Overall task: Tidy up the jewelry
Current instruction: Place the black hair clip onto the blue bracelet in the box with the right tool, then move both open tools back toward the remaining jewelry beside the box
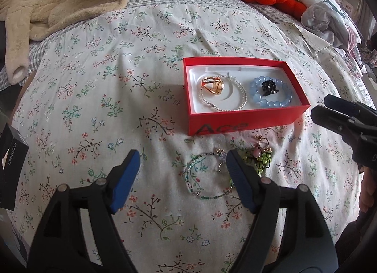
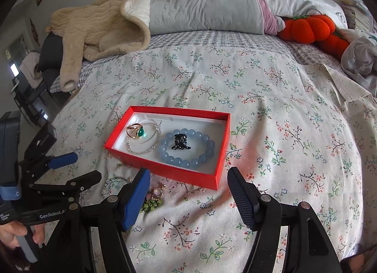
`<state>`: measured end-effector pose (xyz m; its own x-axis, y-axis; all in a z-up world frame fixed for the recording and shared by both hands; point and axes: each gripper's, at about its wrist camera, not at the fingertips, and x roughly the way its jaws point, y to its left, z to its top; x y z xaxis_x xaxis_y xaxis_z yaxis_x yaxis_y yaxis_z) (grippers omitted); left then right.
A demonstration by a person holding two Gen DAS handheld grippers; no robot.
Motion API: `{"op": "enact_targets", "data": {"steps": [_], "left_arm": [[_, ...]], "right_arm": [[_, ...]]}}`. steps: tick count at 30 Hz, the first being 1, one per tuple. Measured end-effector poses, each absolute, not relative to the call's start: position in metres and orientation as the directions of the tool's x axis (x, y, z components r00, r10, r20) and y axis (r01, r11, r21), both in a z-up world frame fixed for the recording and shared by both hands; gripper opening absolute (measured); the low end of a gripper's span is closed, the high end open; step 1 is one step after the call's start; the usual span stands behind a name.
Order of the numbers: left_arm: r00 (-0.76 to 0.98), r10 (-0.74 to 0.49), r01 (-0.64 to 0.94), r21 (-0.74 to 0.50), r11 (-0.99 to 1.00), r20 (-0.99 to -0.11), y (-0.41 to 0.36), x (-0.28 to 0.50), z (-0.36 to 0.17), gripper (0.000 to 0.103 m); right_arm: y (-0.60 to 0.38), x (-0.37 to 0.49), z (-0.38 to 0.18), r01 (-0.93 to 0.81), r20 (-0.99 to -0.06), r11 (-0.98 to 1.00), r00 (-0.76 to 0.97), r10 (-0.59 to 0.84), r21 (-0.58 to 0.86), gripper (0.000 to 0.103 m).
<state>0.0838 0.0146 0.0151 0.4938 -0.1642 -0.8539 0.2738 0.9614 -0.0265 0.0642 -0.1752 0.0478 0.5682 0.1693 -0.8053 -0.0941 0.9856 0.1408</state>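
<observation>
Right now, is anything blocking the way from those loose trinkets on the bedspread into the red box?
Nothing visible does. The beaded bracelet and green bead charm lie on the bedspread just in front of the open red box; only its low front wall is between. The left gripper stands open, its right finger over the bracelet's edge.

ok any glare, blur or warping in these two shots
Left wrist view: strong fisheye bend, dark corners, red box sharp. Right wrist view: same warping, bright glint on the green ring stone, red tint cast on the floral bedspread beside the box; no obvious motion blur.
</observation>
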Motion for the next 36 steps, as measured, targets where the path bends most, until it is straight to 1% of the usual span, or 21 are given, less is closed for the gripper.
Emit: {"op": "enact_targets", "data": {"steps": [4, 8, 13, 15, 21, 25, 28, 33, 36], "left_arm": [[0.48, -0.152, 0.265, -0.022, 0.964, -0.864, 0.02, 0.077, 0.006, 0.081], [0.458, -0.143, 0.281, -0.009, 0.96, -0.877, 0.022, 0.072, -0.008, 0.081], [0.448, -0.13, 0.312, 0.018, 0.95, -0.885, 0.022, 0.068, -0.022, 0.081], [0.446, -0.141, 0.333, 0.017, 0.943, -0.884, 0.022, 0.068, -0.025, 0.081], [0.408, -0.237, 0.472, -0.019, 0.882, -0.882, 0.013, 0.069, -0.03, 0.081], [0.385, -0.249, 0.535, -0.005, 0.845, -0.889, 0.003, 0.07, -0.036, 0.081], [0.388, -0.238, 0.556, 0.02, 0.831, -0.89, -0.002, 0.071, -0.04, 0.081], [0.381, -0.264, 0.554, -0.009, 0.832, -0.886, -0.006, 0.077, -0.04, 0.081], [0.373, -0.278, 0.565, -0.021, 0.825, -0.885, -0.008, 0.076, -0.039, 0.074]], "right_arm": [[-0.177, 0.057, 0.039, -0.087, -0.825, 0.985, 0.538, 0.173, 0.15, 0.075], [-0.176, 0.05, 0.028, -0.089, -0.852, 0.984, 0.492, 0.179, 0.155, 0.075], [-0.174, 0.042, 0.019, -0.105, -0.871, 0.988, 0.469, 0.146, 0.109, 0.076], [-0.175, 0.042, 0.016, -0.106, -0.877, 0.99, 0.462, 0.135, 0.096, 0.077], [-0.181, 0.044, 0.013, -0.091, -0.884, 0.991, 0.45, 0.128, 0.097, 0.077], [-0.181, 0.046, 0.013, -0.089, -0.883, 0.991, 0.451, 0.129, 0.099, 0.077], [-0.179, 0.047, 0.012, -0.091, -0.886, 0.991, 0.446, 0.128, 0.098, 0.077], [-0.176, 0.048, 0.008, -0.096, -0.892, 0.991, 0.435, 0.125, 0.092, 0.077], [-0.175, 0.048, 0.008, -0.096, -0.893, 0.991, 0.432, 0.124, 0.091, 0.077]]}}
